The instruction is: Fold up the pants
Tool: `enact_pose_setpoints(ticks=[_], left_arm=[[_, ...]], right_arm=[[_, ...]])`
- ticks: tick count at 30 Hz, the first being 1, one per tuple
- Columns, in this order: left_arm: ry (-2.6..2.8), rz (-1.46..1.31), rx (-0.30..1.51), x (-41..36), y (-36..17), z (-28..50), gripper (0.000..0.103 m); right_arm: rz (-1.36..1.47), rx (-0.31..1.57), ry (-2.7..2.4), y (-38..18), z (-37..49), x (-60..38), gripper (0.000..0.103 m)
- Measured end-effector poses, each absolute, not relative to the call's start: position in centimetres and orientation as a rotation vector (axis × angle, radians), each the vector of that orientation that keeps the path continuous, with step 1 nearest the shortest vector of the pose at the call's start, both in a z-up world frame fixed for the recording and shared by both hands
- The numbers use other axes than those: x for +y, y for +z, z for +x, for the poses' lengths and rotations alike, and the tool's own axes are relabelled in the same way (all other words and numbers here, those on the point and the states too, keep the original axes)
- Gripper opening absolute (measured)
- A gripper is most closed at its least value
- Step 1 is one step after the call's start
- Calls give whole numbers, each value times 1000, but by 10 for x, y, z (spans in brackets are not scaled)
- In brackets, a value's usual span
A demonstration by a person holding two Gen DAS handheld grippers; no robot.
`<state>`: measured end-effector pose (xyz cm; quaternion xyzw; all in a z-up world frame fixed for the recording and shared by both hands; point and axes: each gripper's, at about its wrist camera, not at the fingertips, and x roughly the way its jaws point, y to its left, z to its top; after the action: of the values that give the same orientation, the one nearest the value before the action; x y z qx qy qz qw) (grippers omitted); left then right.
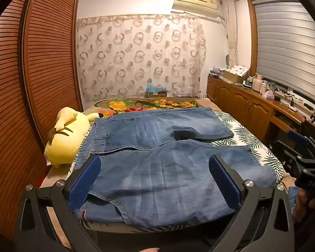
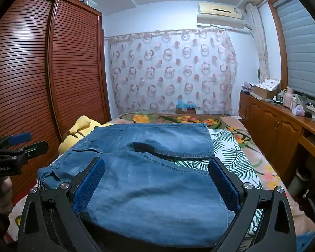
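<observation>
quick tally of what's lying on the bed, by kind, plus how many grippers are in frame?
Blue denim pants, spread flat, legs apart: 1
Yellow plush toy, beside the waistband: 1
Cardboard box with blue stuff at the far end: 1
Grippers: 2, left gripper and right gripper, both with fingers wide open, nothing gripped
Total: 5

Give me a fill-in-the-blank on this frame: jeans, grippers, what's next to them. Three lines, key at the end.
1. The jeans lie spread on the ____.
2. Both the left gripper and the right gripper are ____.
3. The plush toy beside the jeans is ____ in colour.

Missing words: bed; open; yellow
</observation>
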<state>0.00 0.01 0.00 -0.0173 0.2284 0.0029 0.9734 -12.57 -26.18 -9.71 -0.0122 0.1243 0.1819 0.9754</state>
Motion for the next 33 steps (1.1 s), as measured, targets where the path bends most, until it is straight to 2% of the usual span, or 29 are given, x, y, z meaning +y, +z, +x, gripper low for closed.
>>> enact_pose_setpoints(ticks=[33], left_arm=[[10, -23, 461, 0, 0, -1, 103]], right_arm=[[-1, 263, 371, -98, -126, -264, 99]])
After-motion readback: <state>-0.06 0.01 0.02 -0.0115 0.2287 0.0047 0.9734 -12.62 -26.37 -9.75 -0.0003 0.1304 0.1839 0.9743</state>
